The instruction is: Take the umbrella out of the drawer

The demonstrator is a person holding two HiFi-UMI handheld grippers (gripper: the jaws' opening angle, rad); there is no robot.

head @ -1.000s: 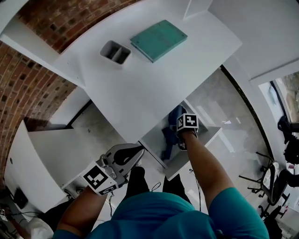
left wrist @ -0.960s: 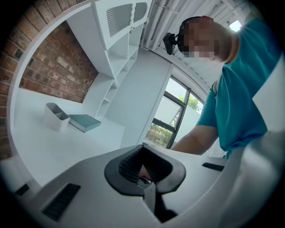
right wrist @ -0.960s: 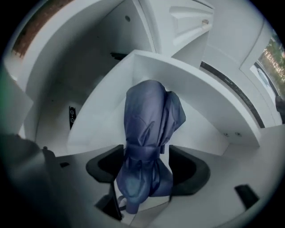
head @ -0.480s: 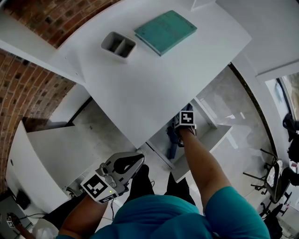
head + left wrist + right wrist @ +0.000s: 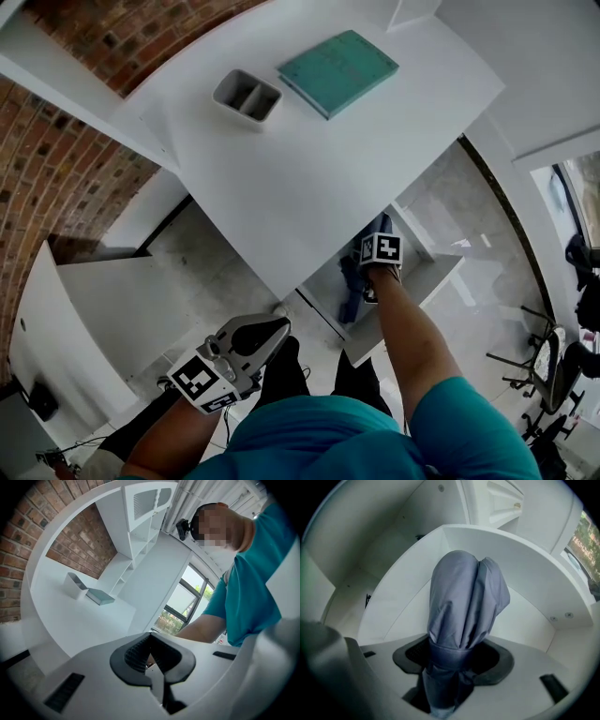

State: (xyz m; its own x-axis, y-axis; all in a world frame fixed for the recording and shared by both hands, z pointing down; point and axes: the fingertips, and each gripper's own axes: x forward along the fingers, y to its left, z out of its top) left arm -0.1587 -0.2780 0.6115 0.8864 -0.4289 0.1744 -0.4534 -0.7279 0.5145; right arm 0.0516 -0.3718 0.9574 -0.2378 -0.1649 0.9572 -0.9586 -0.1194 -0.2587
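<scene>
Brick wall (image 5: 66, 169) on the far left, then the white desk (image 5: 309, 169) w/ a grey tray (image 5: 247, 97) and a teal book (image 5: 337, 61) near its far edge. Neither matters for this job. My L claw (image 5: 279, 325) hangs off the desk's near edge, jaws together, nothing in them. It's spare. To the right, below that same edge, the drawer (image 5: 412, 291) is pulled open and the umbrella (image 5: 459, 606) lies inside, folded, its far end pointing at the drawer's back corner. My R claw (image 5: 457, 656) points steeply down over it, jaws closing round the strapped part. There's a dark gap on both sides, so the pads aren't biting yet, afaict. Handling, my guess: light, w/ soft slick fabric over a stiff core, so the cloth may slide or bunch under the pads. Best hold is prob. at the strap band, where the folds are bound tight. Squeeze firmly enough to feel the core. The longer end could sag or swing on the lift, so bring it up slow, clear of the drawer's rim.
</scene>
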